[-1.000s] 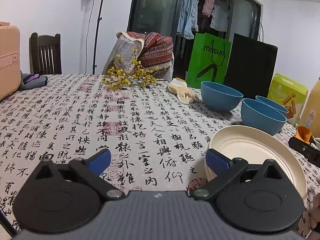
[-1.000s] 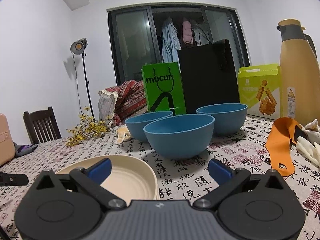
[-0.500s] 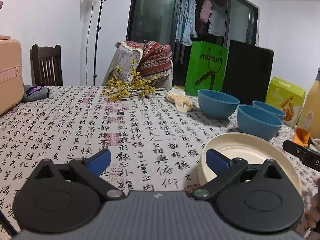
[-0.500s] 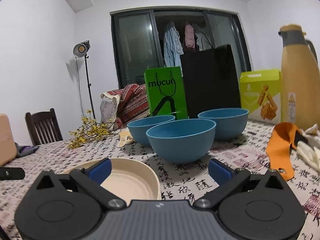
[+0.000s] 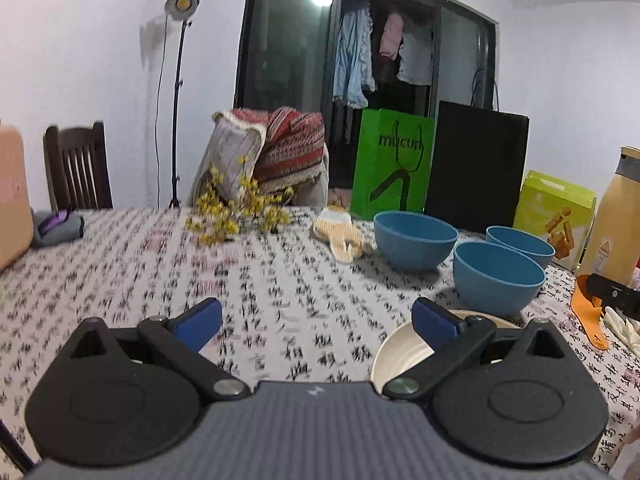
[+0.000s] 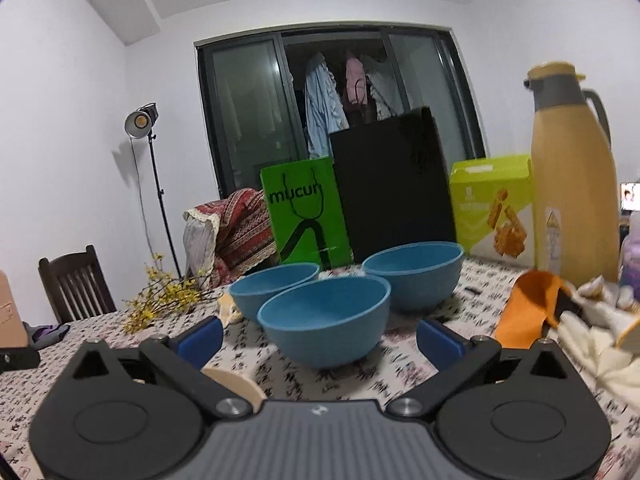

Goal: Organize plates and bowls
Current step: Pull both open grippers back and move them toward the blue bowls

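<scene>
Both tongs gape wide, empty; right tongs (image 6: 318, 338) line up on nearest blue bowl (image 6: 325, 317), probably for stacking; left tongs (image 5: 316, 320) beside cream plate (image 5: 400, 354).

Left wrist view: cream plate (image 5: 396, 354) mostly hidden behind right jaw linkage, lower right; only left rim and sliver showing. Tablecloth print (image 5: 256, 280) motion-blurred, characters unreadable. Pink case (image 5: 12, 196) cut by left edge. Yellow jug (image 5: 616, 220) cut by right edge. Far blue bowl (image 5: 520, 242) partly hidden behind nearer bowl (image 5: 498, 278).

Right wrist view: plate (image 6: 236, 380) just sliver beside left jaw linkage, lower left. Cloth heap (image 6: 596, 332) at right edge blurred, cut off. Small screen (image 6: 630, 196) at right edge too small to tell.
</scene>
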{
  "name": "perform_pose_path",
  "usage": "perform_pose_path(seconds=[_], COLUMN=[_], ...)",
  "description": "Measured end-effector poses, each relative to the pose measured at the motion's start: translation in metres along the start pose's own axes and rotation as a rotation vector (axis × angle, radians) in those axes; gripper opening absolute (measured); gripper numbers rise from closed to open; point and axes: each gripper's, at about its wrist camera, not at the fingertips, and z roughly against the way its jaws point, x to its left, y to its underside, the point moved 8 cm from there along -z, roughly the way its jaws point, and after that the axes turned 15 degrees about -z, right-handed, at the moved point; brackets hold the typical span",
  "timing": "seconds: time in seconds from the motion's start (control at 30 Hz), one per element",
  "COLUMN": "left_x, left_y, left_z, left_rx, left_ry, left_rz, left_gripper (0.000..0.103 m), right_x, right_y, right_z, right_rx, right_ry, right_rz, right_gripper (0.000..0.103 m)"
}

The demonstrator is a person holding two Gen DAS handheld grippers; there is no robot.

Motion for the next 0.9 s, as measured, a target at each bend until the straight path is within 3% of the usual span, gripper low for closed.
perform_pose_path(seconds=[0.2,0.4,0.7,0.9], left_x=[-0.004,0.000,-0.001,-0.021], left_y=[-0.010,-0.017,-0.044,-0.059], left_z=[-0.002,0.005,0.018,0.011], left_rx=[0.010,0.043,0.053,0.043], left_ry=[0.037,0.016,0.002,0.064], left_rz=[0.026,0.032,-0.049,-0.080], left_gripper=[0.103,0.103,0.103,0.103], right_x=[0.003,0.009,0.018,0.022], right_y=[-0.013,-0.018,-0.028,-0.035], right_z=[0.000,-0.004,-0.006,-0.004], right_rx=[0.020,0.061,0.076,0.086], right_ry=[0.007,-0.004,-0.027,-0.033], right_rz=[0.017,0.042,0.060,0.058], right_gripper=[0.103,0.103,0.103,0.103])
